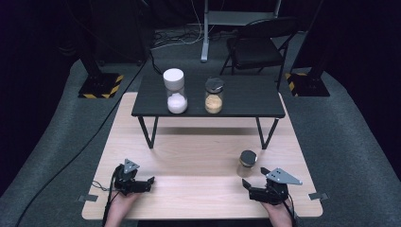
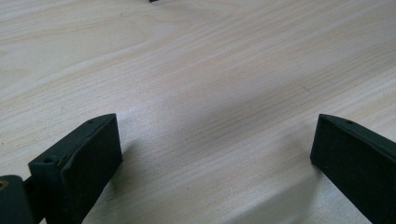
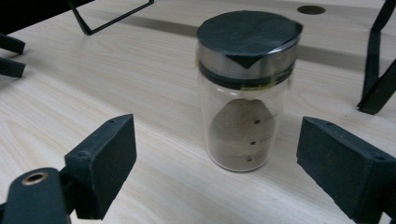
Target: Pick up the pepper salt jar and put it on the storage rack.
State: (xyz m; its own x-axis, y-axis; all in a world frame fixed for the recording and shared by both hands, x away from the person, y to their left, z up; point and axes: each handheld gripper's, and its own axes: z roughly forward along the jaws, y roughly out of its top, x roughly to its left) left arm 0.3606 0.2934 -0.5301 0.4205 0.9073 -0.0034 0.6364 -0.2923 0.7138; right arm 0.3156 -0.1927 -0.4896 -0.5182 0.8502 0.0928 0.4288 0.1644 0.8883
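At the near edge of the light wooden surface, a person's hands are holding two sets of tongs. The left tongs are resting low over bare wood with their jaws spread wide apart and gripping nothing. The right tongs are likewise standing open, jaws well apart, and are pointing at a small glass jar just beyond them.

In the right gripper view this small glass jar is standing upright between the two jaws but touching neither. It is wearing a dark lid over a metal band and is holding a mound of brown powder that is filling roughly its lower half.

Farther back, a low black table on thin metal legs is standing on the wood. On it, side by side and a little apart, a white-lidded jar is holding white powder in its lower part, and a dark-lidded jar is holding tan or orange powder to about the same level.

Beyond, grey carpet is covering the floor. A black folding chair, a pale upright post, loose cables and two yellow-and-black striped stand bases are sitting in the dark room.
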